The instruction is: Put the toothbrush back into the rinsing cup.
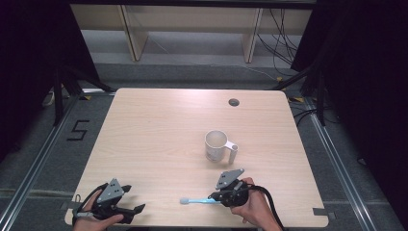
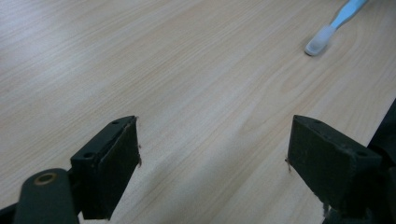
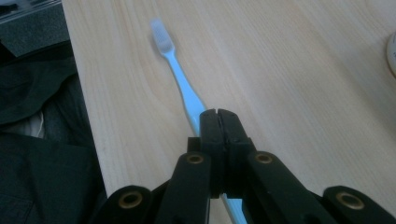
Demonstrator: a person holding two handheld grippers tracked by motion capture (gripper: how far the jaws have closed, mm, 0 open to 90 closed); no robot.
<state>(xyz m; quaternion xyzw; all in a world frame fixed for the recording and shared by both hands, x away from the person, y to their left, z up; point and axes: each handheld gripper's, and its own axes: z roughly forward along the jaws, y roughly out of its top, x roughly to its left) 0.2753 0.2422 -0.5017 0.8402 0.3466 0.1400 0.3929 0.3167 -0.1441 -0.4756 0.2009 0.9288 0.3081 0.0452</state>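
Gripping toothbrush [image 3: 180,77]: right hand-held gripper [image 3: 217,113] | left hand-held gripper [image 2: 212,149] wide | mug [image 1: 216,146] beyond

Overhead view, two close claw views

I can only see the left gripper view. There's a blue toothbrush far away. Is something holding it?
Observer: Yes. The right hand-held gripper is shut on the toothbrush handle.
Operator: Is there anything else on the table?
Observer: A white mug stands upright past the toothbrush, near the middle of the table.
Operator: Where's its handle?
Observer: It points toward the table's right side in the high view.
Operator: And where's my gripper?
Observer: The left hand-held gripper is open at the table's near left corner.
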